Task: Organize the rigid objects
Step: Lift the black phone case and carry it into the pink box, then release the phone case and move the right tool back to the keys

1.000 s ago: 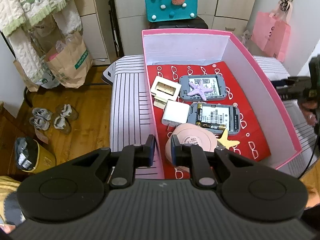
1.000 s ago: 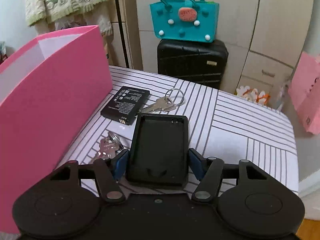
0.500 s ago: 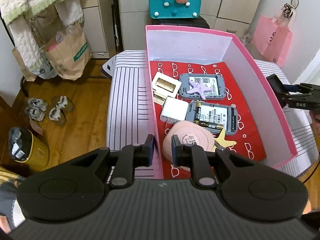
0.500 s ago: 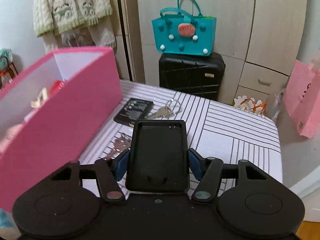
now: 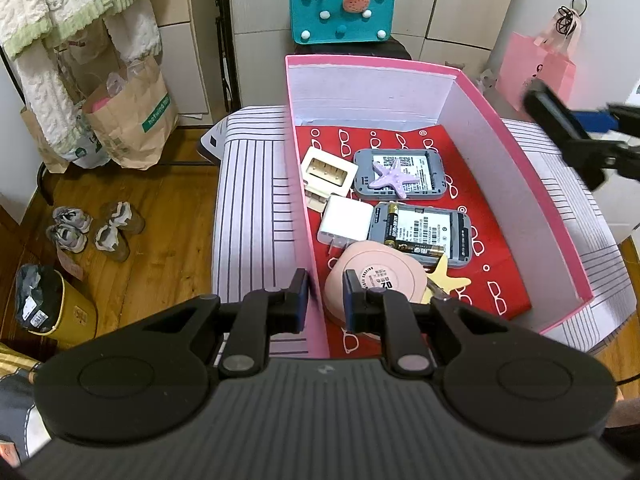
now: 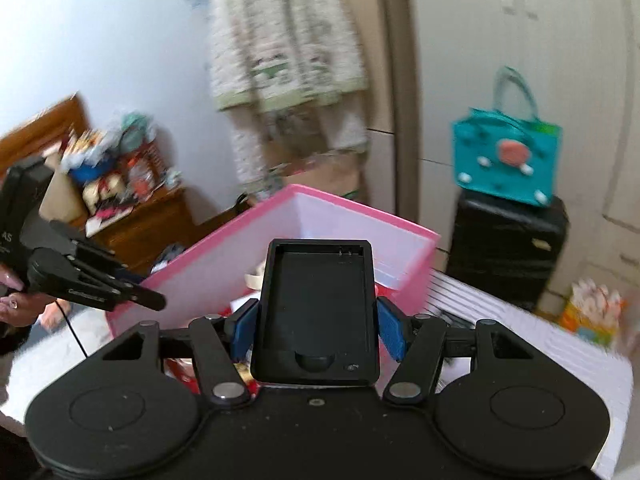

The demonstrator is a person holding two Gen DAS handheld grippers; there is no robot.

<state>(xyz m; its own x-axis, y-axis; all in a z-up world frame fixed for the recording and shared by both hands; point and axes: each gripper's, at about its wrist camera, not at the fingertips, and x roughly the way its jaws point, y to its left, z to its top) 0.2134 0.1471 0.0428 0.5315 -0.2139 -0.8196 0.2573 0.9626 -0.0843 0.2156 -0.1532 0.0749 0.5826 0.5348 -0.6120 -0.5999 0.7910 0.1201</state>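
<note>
A pink box with a red patterned floor stands on the striped table. In it lie two grey devices, a purple starfish, a white charger, a pink round disc and a yellow starfish. My left gripper straddles the box's near left wall and is shut on it. My right gripper is shut on a black rectangular case, held in the air beside the box's right wall. The same case shows blurred at the right of the left wrist view.
A teal bag sits on a black suitcase behind the table. A pink paper bag hangs at the back right. Brown paper bags, small shoes and a yellow bin are on the wooden floor at the left.
My right gripper has risen from the table with the black case and swung left, so it now looks over the box's rim. The left gripper has stayed on the box wall.
</note>
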